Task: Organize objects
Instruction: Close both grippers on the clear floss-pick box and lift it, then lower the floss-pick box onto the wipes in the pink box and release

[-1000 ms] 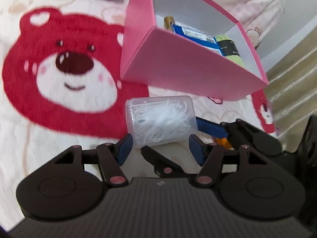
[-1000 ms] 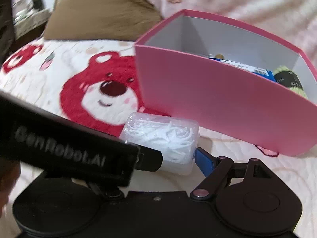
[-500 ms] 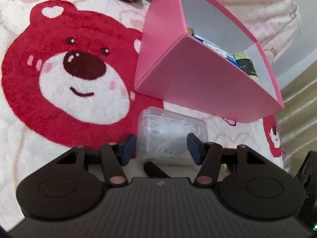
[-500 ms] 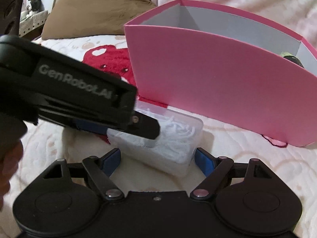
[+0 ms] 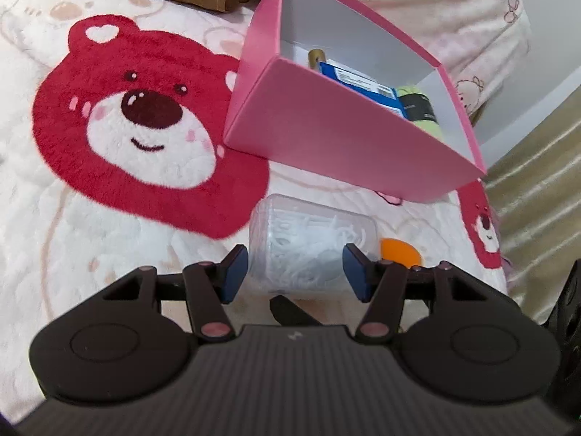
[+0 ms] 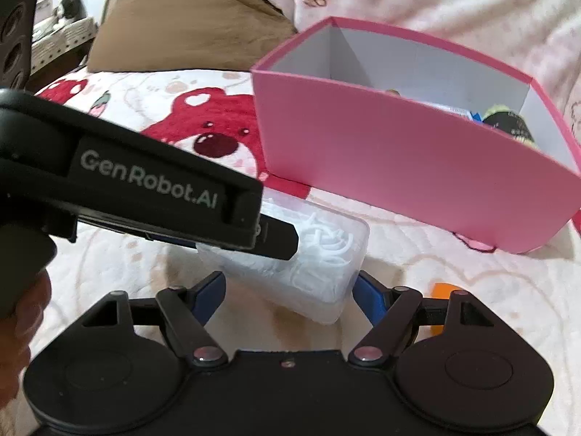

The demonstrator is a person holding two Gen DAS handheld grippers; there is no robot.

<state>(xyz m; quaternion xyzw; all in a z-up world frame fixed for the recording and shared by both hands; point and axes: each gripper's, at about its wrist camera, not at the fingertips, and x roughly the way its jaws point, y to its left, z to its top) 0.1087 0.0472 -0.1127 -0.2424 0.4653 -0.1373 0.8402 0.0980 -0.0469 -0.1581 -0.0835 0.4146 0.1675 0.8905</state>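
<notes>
Your left gripper (image 5: pixel 296 272) has its blue pads on both short sides of the clear plastic tub of white floss picks (image 5: pixel 312 245), and it appears to be clamped on it. The tub sits on or just above the cream bedspread with the red bear print (image 5: pixel 120 138), near the front wall of the open pink cardboard box (image 5: pixel 348 134).

Your right gripper (image 6: pixel 288 296) has just been closing its jaws around the same tub, seen from the other side (image 6: pixel 319 254), but the pads stand clear of it, so it is open and carries nothing.

The biggest risk is the two tools colliding. The left gripper body (image 6: pixel 145 181) already crosses right in front of your right one, and any further squeeze could knock the tub sideways out of the hold.

The tub walls look smooth and thin. A shallow pinch may let it slip or twist, and too hard a pinch could pop the lid and spill the picks.

Clear the near wall when you lift, or you may push the light box along the soft bedding. Mind the small orange piece (image 5: pixel 399 250) just right of the tub.
</notes>
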